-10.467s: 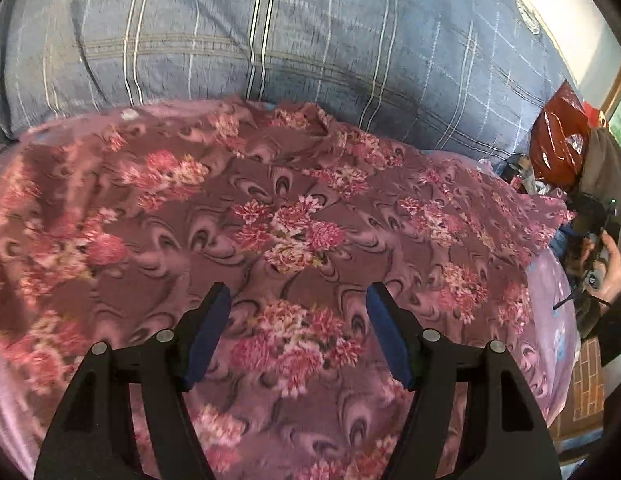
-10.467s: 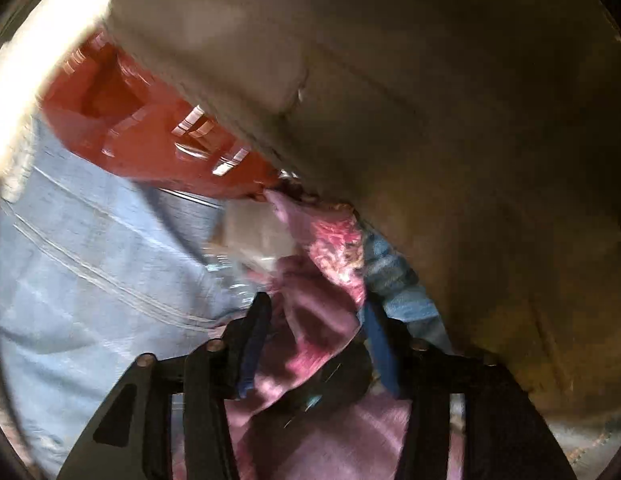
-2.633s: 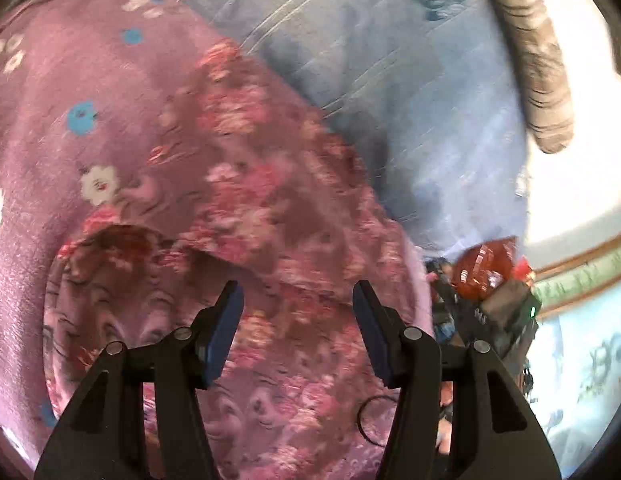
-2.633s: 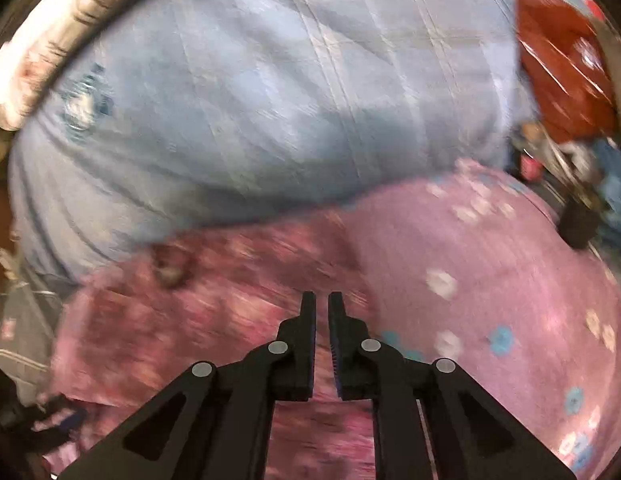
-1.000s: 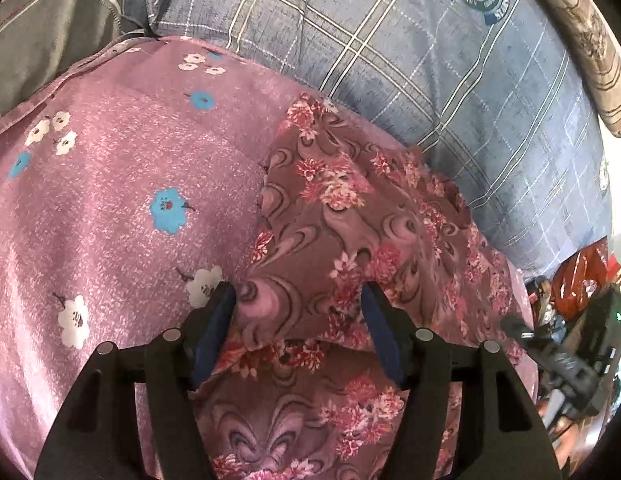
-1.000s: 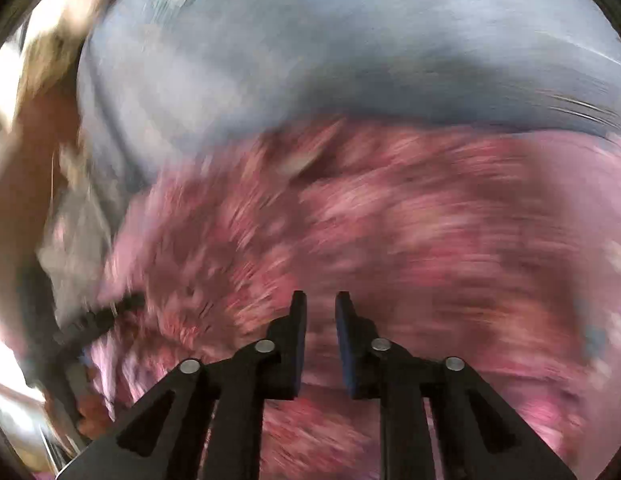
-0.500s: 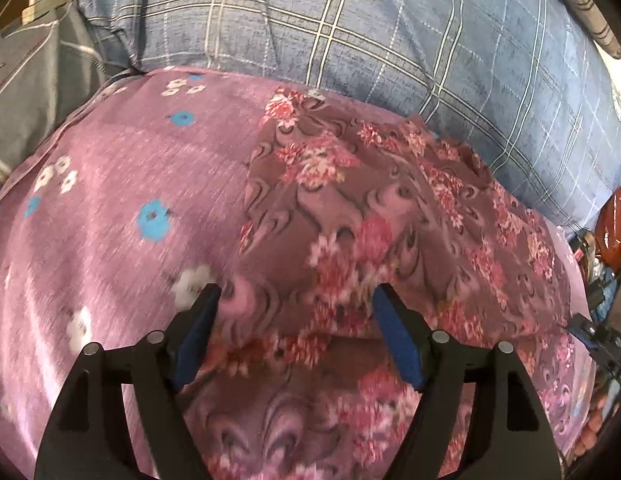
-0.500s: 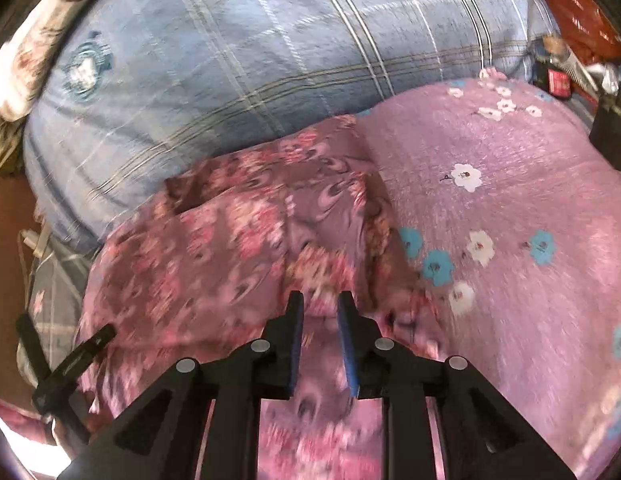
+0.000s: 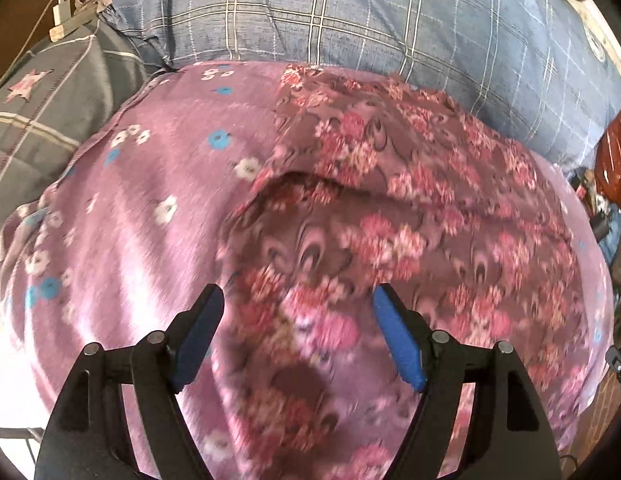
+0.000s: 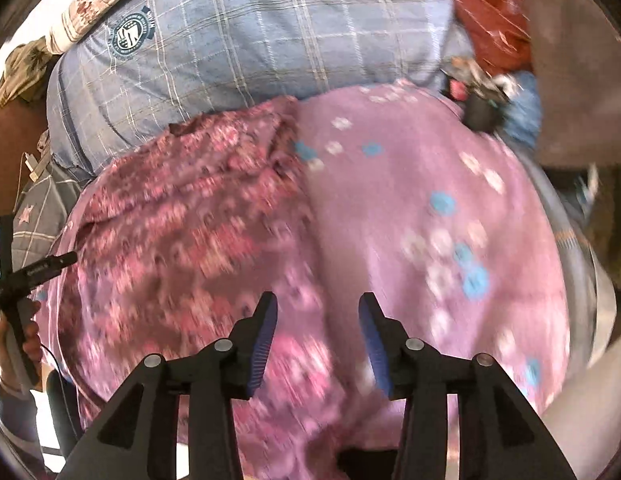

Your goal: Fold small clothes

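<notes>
A maroon garment with a pink flower print [image 9: 390, 208] lies folded over on a pink bedsheet [image 9: 142, 208] with small blue and white flowers. One folded layer overlaps the lower one, with a loose edge near the middle. My left gripper [image 9: 298, 320] hovers open above the garment's near part, nothing between its blue pads. In the right wrist view the same garment [image 10: 182, 216] fills the left half, blurred by motion. My right gripper [image 10: 318, 320] is above its right edge and the sheet [image 10: 430, 216]; its jaws are opening and nothing is between them.
A blue plaid pillow [image 9: 350, 20] lies behind the garment, also the plaid pillow [image 10: 250, 40]. A grey checked cushion [image 9: 42, 92] sits far left. Red plastic bag and clutter [image 10: 490, 48] lie by the bed's right side. A person's hand holds the other gripper's handle [image 10: 14, 312].
Both grippers have pulled back from the garment, so more bed shows. The right gripper's jaws, nearly together before, now stand apart. The left jaws spread a little wider.
</notes>
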`<action>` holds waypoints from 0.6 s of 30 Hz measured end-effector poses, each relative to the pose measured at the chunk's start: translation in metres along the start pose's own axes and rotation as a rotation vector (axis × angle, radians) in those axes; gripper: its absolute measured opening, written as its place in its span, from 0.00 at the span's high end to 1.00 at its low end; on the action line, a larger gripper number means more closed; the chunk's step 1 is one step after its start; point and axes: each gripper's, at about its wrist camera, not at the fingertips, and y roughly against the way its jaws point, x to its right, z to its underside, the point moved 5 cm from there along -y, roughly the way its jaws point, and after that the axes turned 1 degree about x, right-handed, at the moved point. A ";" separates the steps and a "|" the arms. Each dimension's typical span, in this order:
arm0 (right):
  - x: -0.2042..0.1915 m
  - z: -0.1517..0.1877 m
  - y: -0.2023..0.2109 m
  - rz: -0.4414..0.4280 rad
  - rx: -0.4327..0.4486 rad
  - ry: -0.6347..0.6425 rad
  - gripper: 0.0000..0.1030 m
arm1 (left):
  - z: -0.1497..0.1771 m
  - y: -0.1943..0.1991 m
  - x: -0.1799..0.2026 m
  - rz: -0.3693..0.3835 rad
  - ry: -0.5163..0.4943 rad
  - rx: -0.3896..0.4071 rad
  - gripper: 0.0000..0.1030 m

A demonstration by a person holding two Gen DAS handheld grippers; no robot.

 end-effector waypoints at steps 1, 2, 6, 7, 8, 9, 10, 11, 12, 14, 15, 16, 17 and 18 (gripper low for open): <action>0.006 0.008 0.002 0.001 -0.006 -0.013 0.56 | 0.003 0.004 -0.002 -0.009 -0.008 0.001 0.25; 0.011 0.014 0.003 0.000 -0.011 -0.024 0.56 | 0.005 0.007 -0.004 -0.016 -0.015 0.000 0.25; 0.034 0.036 0.006 -0.011 -0.035 -0.099 0.56 | 0.022 0.020 -0.020 0.059 -0.032 -0.078 0.25; 0.039 0.041 0.006 -0.013 -0.039 -0.116 0.55 | 0.026 0.024 -0.026 0.081 -0.029 -0.096 0.25; 0.044 0.045 0.007 -0.017 -0.043 -0.131 0.54 | 0.032 0.028 -0.033 0.104 -0.027 -0.116 0.25; 0.049 0.050 0.007 -0.020 -0.050 -0.144 0.52 | 0.040 0.032 -0.039 0.121 -0.030 -0.137 0.25; 0.052 0.054 0.007 -0.021 -0.061 -0.150 0.51 | 0.046 0.034 -0.044 0.130 -0.034 -0.156 0.25; 0.055 0.058 0.006 -0.024 -0.078 -0.151 0.50 | 0.055 0.035 -0.048 0.137 -0.037 -0.179 0.25; 0.056 0.061 0.005 -0.029 -0.095 -0.148 0.49 | 0.067 0.034 -0.052 0.149 -0.037 -0.209 0.25; 0.056 0.067 0.001 -0.041 -0.133 -0.129 0.49 | 0.087 0.030 -0.053 0.187 -0.033 -0.269 0.25; 0.055 0.069 0.000 -0.053 -0.151 -0.116 0.48 | 0.100 0.027 -0.050 0.221 -0.026 -0.307 0.25; 0.053 0.070 -0.001 -0.066 -0.163 -0.106 0.48 | 0.111 0.024 -0.046 0.253 -0.021 -0.339 0.25; 0.051 0.071 -0.001 -0.089 -0.171 -0.098 0.47 | 0.120 0.022 -0.041 0.284 -0.021 -0.364 0.25; 0.049 0.072 -0.002 -0.104 -0.179 -0.094 0.44 | 0.132 0.020 -0.033 0.322 -0.031 -0.395 0.25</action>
